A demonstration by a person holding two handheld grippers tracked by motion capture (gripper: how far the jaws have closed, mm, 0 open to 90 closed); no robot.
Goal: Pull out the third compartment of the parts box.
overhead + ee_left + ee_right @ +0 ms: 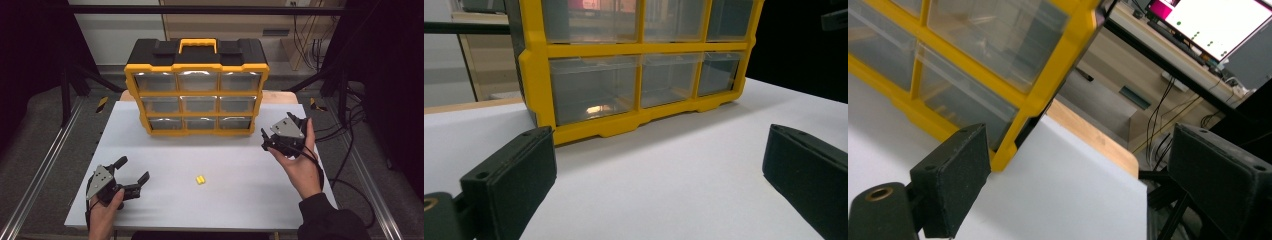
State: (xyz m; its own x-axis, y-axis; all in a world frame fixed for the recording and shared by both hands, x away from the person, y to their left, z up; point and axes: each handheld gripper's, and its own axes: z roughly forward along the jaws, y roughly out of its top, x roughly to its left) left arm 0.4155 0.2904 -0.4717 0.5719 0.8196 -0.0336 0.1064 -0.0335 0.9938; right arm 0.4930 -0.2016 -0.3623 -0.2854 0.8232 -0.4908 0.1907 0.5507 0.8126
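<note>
left gripper (135, 172) sits low at the near left of the white table (240, 200), jaws apart, nothing between them. right gripper (276, 134) is held up off the table near the organizer's right end — jaws apart too, holding nothing.

small yellow piece (200, 180) lies alone on the bare table, between the two grippers and well in front of the yellow-and-black drawer organizer (196, 95). too small to tell exactly what it is — looks like two short bright-yellow lobes side by side.

judging by size it should be very light and likely to skid or roll if nudged. best taken across its narrow sides, jaws coming straight down, closing gently. organizer's nine clear drawers all look shut, so one needs pulling if the piece goes in.
</note>
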